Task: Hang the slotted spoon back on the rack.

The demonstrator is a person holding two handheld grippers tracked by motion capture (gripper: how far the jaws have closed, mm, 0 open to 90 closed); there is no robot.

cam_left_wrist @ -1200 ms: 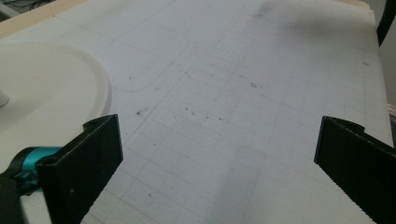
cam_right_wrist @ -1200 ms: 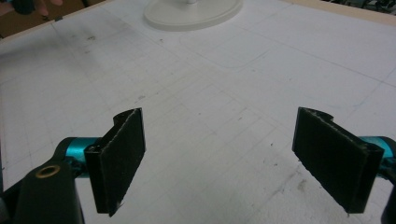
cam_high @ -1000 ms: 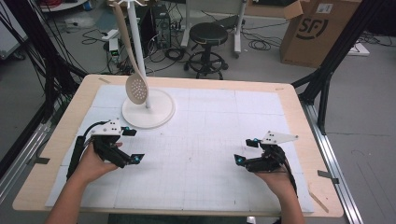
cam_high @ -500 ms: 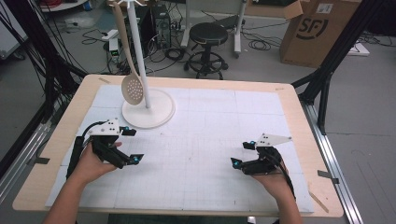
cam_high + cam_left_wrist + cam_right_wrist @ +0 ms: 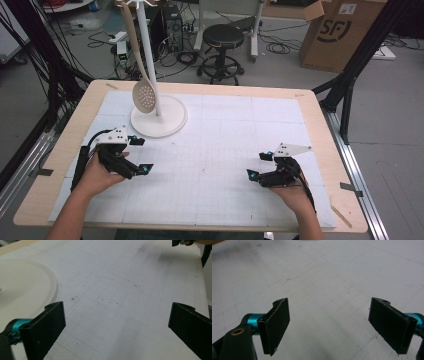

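Note:
A beige slotted spoon (image 5: 141,85) hangs from a white stand (image 5: 159,116) with a round base at the back left of the table. My left gripper (image 5: 140,155) rests low over the white grid mat (image 5: 225,150), just in front of the stand's base, held by a hand. Its jaws stand wide open with nothing between them; the left gripper view has the gripper (image 5: 117,322) over bare mat, with the stand's base (image 5: 22,290) at the left. My right gripper (image 5: 260,166) sits at the front right, open and empty. The right gripper view gives the same gripper (image 5: 329,322) over bare mat.
The wooden table (image 5: 320,115) carries the grid mat. Behind it stand a black stool (image 5: 224,40), a cardboard box (image 5: 340,35) and cables on the floor. Black frame posts (image 5: 350,75) rise at the table's right.
The hanging spoon has swung slightly to the left and back on its hook. Both hands and grippers have stayed where they were.

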